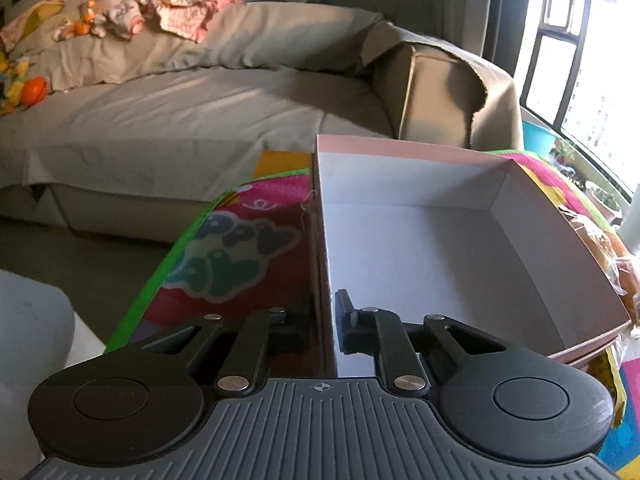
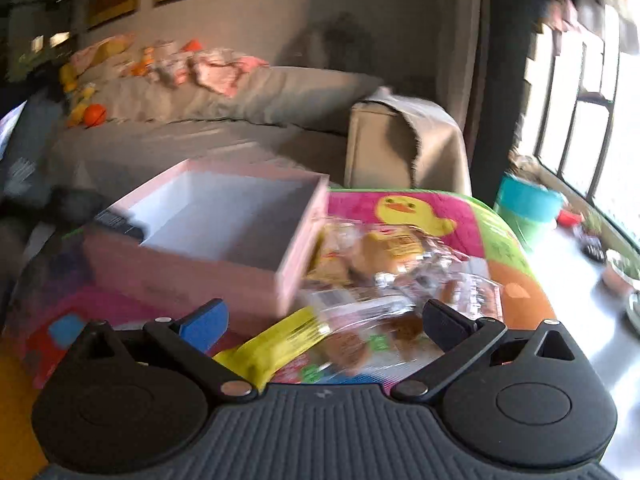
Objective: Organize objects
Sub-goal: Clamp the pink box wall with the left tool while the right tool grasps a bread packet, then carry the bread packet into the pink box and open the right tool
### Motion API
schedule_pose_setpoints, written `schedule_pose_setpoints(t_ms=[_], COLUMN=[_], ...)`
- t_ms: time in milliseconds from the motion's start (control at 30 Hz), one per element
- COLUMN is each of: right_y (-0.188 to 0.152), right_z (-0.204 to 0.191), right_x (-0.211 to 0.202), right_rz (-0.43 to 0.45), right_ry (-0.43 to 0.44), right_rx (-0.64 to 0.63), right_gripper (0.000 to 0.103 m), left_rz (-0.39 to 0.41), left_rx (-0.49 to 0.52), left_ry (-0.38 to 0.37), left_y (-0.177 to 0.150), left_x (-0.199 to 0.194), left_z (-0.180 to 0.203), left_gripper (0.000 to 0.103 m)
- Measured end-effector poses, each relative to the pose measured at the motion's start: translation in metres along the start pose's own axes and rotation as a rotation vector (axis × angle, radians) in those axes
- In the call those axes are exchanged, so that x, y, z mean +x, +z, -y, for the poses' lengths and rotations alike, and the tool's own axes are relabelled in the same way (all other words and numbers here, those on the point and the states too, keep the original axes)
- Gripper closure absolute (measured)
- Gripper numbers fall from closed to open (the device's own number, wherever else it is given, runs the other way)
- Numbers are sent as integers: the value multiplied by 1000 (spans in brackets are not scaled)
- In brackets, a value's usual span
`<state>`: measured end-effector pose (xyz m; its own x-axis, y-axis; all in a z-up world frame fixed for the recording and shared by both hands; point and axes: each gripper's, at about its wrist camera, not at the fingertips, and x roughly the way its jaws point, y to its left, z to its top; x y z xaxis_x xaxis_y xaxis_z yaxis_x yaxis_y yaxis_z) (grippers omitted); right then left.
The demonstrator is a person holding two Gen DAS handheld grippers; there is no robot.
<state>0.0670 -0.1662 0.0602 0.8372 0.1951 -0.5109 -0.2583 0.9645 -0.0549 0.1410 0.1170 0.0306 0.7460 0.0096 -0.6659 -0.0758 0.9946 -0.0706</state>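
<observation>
A pink box point(image 1: 400, 146) with a white, empty inside sits on a colourful play mat point(image 1: 240, 240). My left gripper point(image 1: 322, 320) is shut on the box's left wall, one finger inside and one outside. In the right wrist view the same box point(image 2: 192, 276) is at centre left, with the left gripper's dark fingers on its far left wall. Clear packets of buns and snacks point(image 2: 384, 256) lie right of the box, and one with a yellow end point(image 2: 280, 344) lies between my right gripper's fingers. My right gripper point(image 2: 324, 320) is open just above these packets.
A grey sofa point(image 1: 180, 112) with clothes and toys stands behind the mat. A teal bucket point(image 2: 528, 204) and small pots stand by the window at right. Snack packets point(image 1: 600, 248) lie against the box's right side. A white object point(image 1: 32, 340) is at lower left.
</observation>
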Motion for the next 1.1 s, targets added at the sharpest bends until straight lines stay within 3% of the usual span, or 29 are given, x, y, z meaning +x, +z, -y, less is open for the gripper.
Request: schedule_pose_setpoints(t_ms=[100,233,367,467,533,567,800,933,1100], right_y=[14,23,16,10,8,8,22,34,73], right_z=[35,88,115,111,104,101,87,66,28], right_x=[6,40,71,86,88,86,11,-26,-20], right_rz=[-1,-137,-223,-255,-278,-287,-228,-235,-231], right_ry=[-90,-136,-161,-147,-125,-106,-75,15,176], right_rx=[59,166,239,241,232,233,153,114,110], right_gripper=[0,0,4,14,33,48,48,48,48], left_rz=[8,14,8,10,12,11,24,28,28], left_rx=[10,17,-1,-1,-9,-11,-31,-51,-35], left_ry=[16,23,17,18,18,17,1,-2,-1], left_y=[-1,-1,-1,-3,-4,-3,-6,-6,-6], left_x=[-1,0,-1,-3,-3,-3,-3,-3,-4], left_z=[3,8,6,7,7,7,3,2,3], left_gripper=[91,91,91,91,91,91,91,91,91])
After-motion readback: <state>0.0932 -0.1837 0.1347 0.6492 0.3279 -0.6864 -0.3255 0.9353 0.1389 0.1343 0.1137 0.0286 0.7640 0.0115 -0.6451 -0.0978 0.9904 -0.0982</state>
